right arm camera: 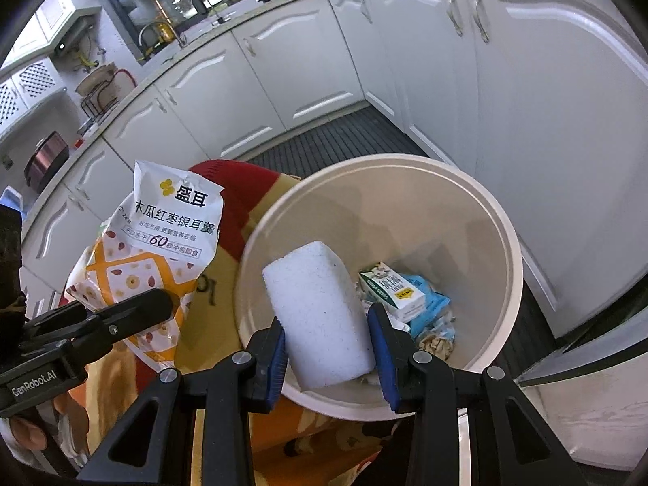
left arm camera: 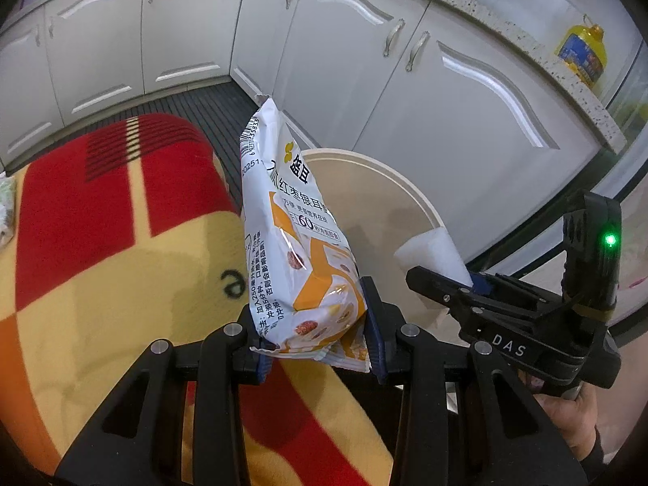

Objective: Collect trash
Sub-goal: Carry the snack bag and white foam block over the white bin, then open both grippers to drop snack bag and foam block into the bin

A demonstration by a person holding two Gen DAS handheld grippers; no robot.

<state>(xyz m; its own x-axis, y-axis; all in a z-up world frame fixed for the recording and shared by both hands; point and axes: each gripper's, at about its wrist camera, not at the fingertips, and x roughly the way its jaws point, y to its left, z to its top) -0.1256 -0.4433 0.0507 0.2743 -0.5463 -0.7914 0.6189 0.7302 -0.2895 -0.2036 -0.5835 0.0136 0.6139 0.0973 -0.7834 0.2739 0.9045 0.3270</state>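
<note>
White kitchen cabinets (right arm camera: 526, 81) behind; red-and-yellow blanket (left arm camera: 101, 243) below. Left gripper (left arm camera: 316, 336) clenched on bottom seam of snack bag (left arm camera: 291, 243), bag upright just beside bin (right arm camera: 502, 227). Right gripper (right arm camera: 328, 348) clamped foam block (right arm camera: 320, 320) over bin mouth; milk carton (right arm camera: 393, 289) already inside. Bag looked light, crinkly, slippery: seam grip best. Foam light, crushable: hold flat sides.

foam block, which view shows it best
The right wrist view: the foam block fills the middle, clamped between the right gripper's fingers, over the bin. The left wrist view shows only one end of it sticking out of that gripper, at the right edge.
</note>
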